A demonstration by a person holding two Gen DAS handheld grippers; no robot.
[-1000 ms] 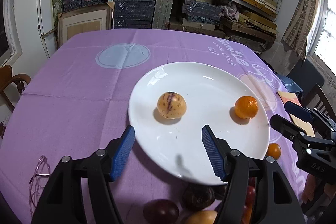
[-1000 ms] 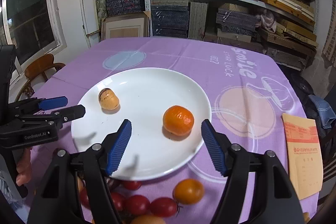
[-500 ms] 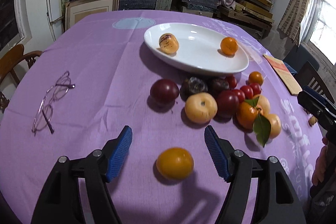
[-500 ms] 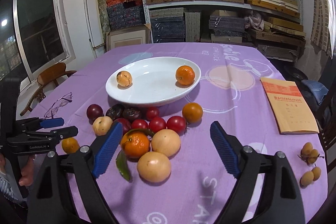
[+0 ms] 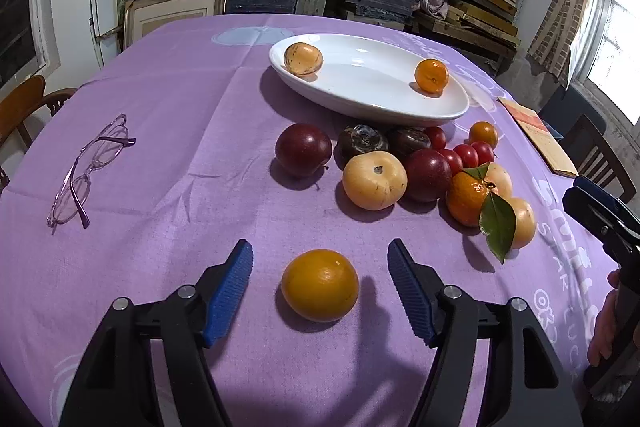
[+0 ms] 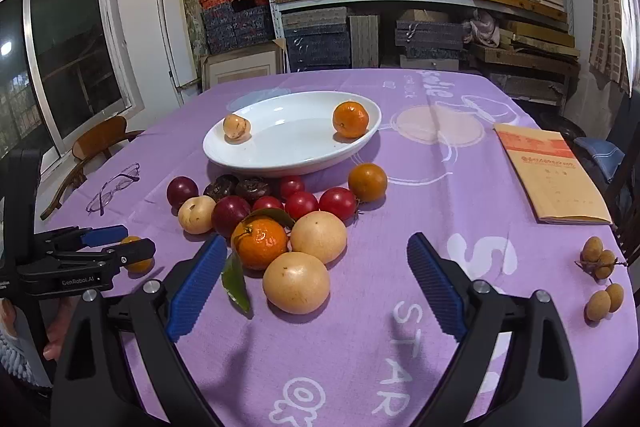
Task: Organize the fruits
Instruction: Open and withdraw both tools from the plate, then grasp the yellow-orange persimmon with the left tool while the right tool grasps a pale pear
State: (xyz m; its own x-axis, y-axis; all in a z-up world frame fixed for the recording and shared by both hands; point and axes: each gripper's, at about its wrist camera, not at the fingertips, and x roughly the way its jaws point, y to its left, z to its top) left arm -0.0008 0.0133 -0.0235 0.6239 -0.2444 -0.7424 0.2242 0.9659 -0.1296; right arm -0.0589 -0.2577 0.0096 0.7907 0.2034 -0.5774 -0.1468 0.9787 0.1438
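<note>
The left gripper [image 5: 320, 267] sits low over the purple tablecloth [image 5: 168, 131] at the bottom of its frame, its blue-padded fingers [image 5: 230, 291] spread wide on either side of a lone yellow-orange fruit [image 5: 319, 285]; the fruit rests on the cloth between the pads, with a clear gap on both sides, so nothing is gripped. In the right wrist view the right gripper [image 6: 312, 281] also stands wide open and empty, its left pad [image 6: 196, 283] just beside a leafy tangerine [image 6: 260, 242] and a pale round fruit [image 6: 296, 283] lying between the fingers toward the left pad, neither clearly touched. The main heap of fruit, dark plums [image 6: 231, 215], small red tomatoes [image 6: 301, 205] and more pale fruit [image 6: 318, 237], is bunched at the centre of that frame, just in front of a white plate [image 6: 288, 163]. On the plate, a speckled tan fruit [image 6: 237, 126] lies at the left rim and an orange [image 6: 350, 119] at the right rim, well apart. A pair of glasses [image 5: 86, 171] lies at the left of the left wrist frame, a brown envelope [image 6: 552, 175] at the right of the right wrist frame, and a few small tan fruits [image 6: 598, 259] near its lower right edge.
</note>
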